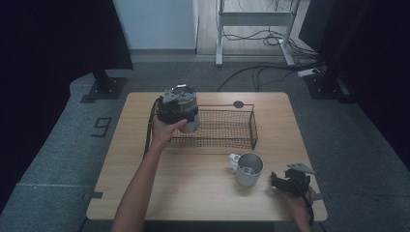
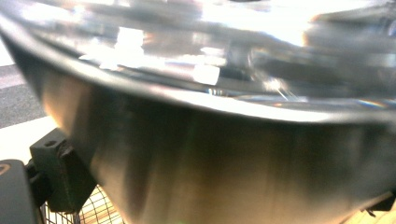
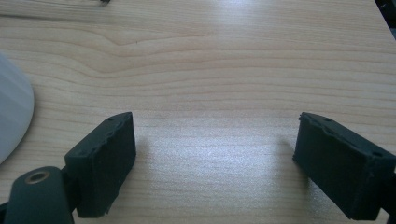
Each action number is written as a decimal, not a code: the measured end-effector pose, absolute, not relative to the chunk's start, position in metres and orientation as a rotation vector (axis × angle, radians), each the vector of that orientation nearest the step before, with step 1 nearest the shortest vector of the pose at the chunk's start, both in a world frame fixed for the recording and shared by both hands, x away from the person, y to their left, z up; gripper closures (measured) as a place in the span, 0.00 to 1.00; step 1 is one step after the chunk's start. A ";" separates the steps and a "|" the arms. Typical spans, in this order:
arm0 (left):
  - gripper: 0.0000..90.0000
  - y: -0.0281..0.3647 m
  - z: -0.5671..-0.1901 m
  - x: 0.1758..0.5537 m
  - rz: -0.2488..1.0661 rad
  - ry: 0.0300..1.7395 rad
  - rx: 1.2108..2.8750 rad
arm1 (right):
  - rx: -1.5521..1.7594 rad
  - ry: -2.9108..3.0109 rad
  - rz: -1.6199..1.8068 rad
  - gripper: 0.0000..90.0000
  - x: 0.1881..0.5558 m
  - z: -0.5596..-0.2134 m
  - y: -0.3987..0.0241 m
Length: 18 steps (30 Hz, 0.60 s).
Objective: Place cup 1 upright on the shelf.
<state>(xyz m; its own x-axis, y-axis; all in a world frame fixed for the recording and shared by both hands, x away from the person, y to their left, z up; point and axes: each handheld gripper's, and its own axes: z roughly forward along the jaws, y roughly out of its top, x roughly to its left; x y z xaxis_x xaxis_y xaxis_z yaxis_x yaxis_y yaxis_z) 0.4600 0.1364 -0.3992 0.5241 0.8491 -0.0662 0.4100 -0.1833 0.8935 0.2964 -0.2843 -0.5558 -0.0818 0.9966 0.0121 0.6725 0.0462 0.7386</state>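
My left gripper point(image 1: 180, 107) is shut on a shiny metal cup point(image 1: 192, 122) and holds it above the left end of a black wire basket point(image 1: 252, 126). In the left gripper view the cup point(image 2: 224, 154) is very close and blurred, with one black pad point(image 2: 56, 175) pressed against its side and basket mesh point(image 2: 95, 212) below. My right gripper point(image 1: 283, 181) rests near the table's front right corner. In the right gripper view its jaws stand wide apart point(image 3: 215, 158) over bare wood with nothing between them. A second metal mug point(image 1: 249, 168) with a pale handle stands upright just left of it.
The basket sits at the middle back of the wooden table point(image 1: 193, 193). A small dark round disc point(image 1: 238, 104) lies behind the basket. The mug's pale side point(image 3: 11, 116) shows at the left edge of the right gripper view. Cables and stands lie on the floor beyond.
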 end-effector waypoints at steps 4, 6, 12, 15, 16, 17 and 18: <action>0.05 0.136 -0.404 0.464 0.570 1.060 1.802 | 1.677 1.809 0.811 0.14 0.296 -0.556 -0.284; 0.05 0.135 -0.406 0.466 0.569 1.067 1.804 | 1.678 1.809 0.811 0.14 0.296 -0.556 -0.284; 0.05 0.133 -0.414 0.470 0.578 1.075 1.813 | 1.678 1.809 0.811 0.14 0.296 -0.556 -0.284; 0.05 0.133 -0.417 0.472 0.574 1.081 1.821 | 1.675 1.809 0.811 0.14 0.296 -0.556 -0.284; 0.05 0.132 -0.418 0.473 0.573 1.086 1.822 | 1.676 1.809 0.811 0.14 0.296 -0.556 -0.284; 0.05 0.132 -0.419 0.473 0.573 1.087 1.824 | 1.676 1.809 0.811 0.14 0.296 -0.556 -0.284; 0.05 0.132 -0.420 0.474 0.574 1.089 1.827 | 1.678 1.809 0.811 0.14 0.296 -0.556 -0.284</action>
<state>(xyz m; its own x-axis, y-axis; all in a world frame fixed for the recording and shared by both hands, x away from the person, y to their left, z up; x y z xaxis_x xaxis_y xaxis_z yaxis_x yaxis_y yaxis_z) 0.4738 0.1320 -0.4199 0.5034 0.8623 -0.0551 0.4417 -0.2020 0.8741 0.2964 -0.2842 -0.5558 -0.0811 0.9966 0.0134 0.6730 0.0449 0.7382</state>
